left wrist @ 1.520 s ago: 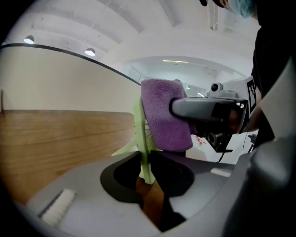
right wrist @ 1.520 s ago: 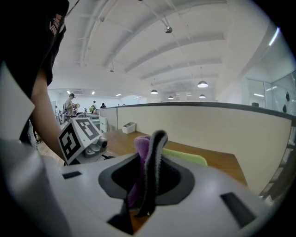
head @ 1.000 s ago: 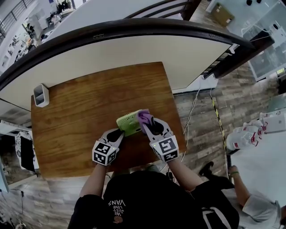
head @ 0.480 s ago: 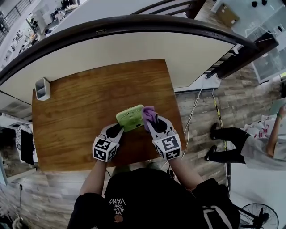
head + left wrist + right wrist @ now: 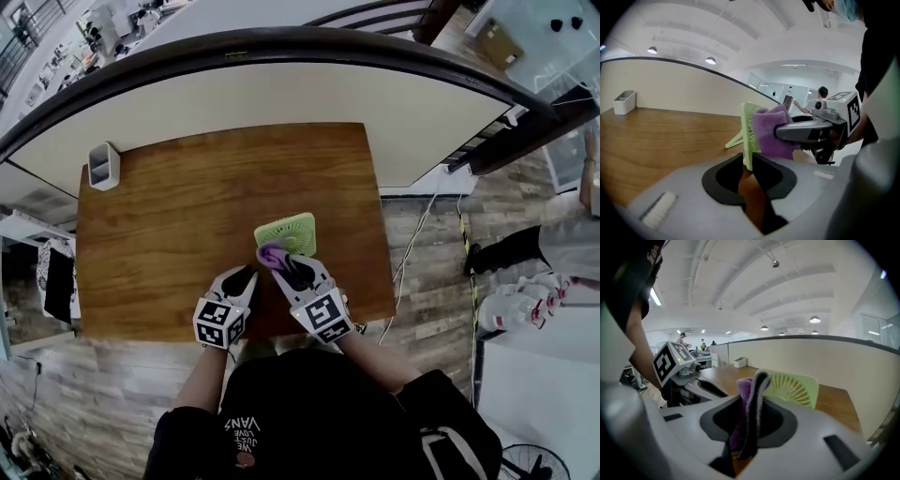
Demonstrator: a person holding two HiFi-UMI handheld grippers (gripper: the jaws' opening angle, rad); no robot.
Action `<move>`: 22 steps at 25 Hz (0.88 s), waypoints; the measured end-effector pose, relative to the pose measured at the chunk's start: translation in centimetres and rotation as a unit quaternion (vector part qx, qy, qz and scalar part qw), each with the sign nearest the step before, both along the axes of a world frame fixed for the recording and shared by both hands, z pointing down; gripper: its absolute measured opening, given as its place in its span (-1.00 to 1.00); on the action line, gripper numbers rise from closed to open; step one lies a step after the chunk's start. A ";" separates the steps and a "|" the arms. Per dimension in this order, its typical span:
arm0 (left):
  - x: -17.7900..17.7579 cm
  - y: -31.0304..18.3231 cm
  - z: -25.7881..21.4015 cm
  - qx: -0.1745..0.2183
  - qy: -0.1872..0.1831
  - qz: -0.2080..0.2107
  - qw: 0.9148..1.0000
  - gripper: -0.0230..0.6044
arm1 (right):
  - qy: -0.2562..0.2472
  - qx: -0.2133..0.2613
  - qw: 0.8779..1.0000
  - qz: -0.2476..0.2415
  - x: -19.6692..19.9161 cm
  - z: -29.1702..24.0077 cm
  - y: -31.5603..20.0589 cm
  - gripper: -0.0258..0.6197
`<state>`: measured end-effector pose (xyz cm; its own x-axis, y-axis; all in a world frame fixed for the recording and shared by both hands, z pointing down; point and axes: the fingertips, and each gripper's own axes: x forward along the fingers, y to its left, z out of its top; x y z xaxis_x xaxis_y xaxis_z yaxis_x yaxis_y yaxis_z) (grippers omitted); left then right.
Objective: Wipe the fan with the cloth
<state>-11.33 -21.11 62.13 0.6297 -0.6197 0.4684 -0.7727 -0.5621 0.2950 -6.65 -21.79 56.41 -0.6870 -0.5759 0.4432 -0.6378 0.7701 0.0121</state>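
A light green desk fan [image 5: 288, 231] stands on the wooden table [image 5: 178, 216] near its front edge. My left gripper [image 5: 246, 273] is shut on the fan's near edge [image 5: 747, 140]. Its jaws have just been closing a little, with that edge between them. My right gripper [image 5: 278, 261] is shut on a purple cloth [image 5: 271, 252], which it holds against the front of the fan. In the right gripper view the cloth [image 5: 746, 394] hangs between the jaws and the fan's grille [image 5: 793, 388] stands right behind it. In the left gripper view the cloth [image 5: 771, 131] covers the fan's right side.
A small white holder [image 5: 103, 166] sits at the table's far left corner. A curved white partition [image 5: 281, 84] runs behind the table. A cable [image 5: 410, 234] hangs off to the right, where a person [image 5: 553, 246] stands on the floor.
My right gripper has carried the cloth from the fan's right side leftward onto its near face. The fan has turned and shifted slightly right and away. My left gripper has followed a little.
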 end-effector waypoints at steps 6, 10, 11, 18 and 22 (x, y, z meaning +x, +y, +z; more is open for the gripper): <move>-2.0 1.2 -0.6 -0.006 0.003 -0.038 0.999 -0.87 | 0.026 0.004 0.999 -0.035 -1.9 1.5 -0.3 -0.63; -2.1 1.2 -1.7 -0.001 0.023 -0.053 0.998 -0.89 | 0.029 -0.002 0.999 -0.025 -0.7 1.9 -0.6 -0.63; -2.0 1.1 -1.9 0.001 0.027 -0.055 0.998 -0.89 | 0.026 -0.006 0.999 -0.019 -0.3 2.0 -0.7 -0.63; -0.7 0.7 -1.9 0.004 0.032 -0.053 0.998 -0.89 | 0.023 -0.017 0.999 0.029 4.0 1.9 -1.4 -0.63; -0.4 0.5 -1.7 0.001 0.031 -0.053 0.998 -0.89 | 0.021 -0.025 0.997 0.065 6.9 2.2 -2.0 -0.63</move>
<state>-11.73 -20.57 60.39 0.5893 -0.6848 0.4286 -0.8074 -0.4796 0.3438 0.28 -23.76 58.58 -0.5875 -0.6356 0.5009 -0.7325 0.6807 0.0046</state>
